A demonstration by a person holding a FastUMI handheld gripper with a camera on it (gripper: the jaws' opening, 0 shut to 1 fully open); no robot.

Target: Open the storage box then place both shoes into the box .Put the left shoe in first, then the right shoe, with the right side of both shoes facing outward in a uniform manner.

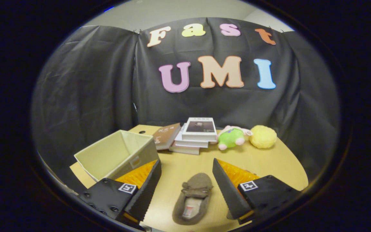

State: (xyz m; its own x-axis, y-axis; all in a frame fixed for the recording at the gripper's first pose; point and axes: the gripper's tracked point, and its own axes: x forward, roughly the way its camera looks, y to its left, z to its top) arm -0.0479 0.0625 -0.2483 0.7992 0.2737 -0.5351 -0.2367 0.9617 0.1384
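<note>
A brown slipper-like shoe (pixel 192 198) lies flat on the wooden table (pixel 269 162), toe pointing away from me, between my two fingers and slightly below their tips. My gripper (pixel 187 164) is open, its fingers spread wide to either side of the shoe without touching it. A beige fabric storage box (pixel 118 154) stands open-topped just beyond my left finger; what I can see of its inside is bare. Part of something dark peeks out under my right finger; I cannot tell what it is.
At the back of the table rests a stack of books (pixel 192 135), with another book (pixel 165 135) leaning beside the box. A green plush toy (pixel 232 137) and a yellow fluffy ball (pixel 262 136) lie to the right of the books. Black cloth walls surround the table.
</note>
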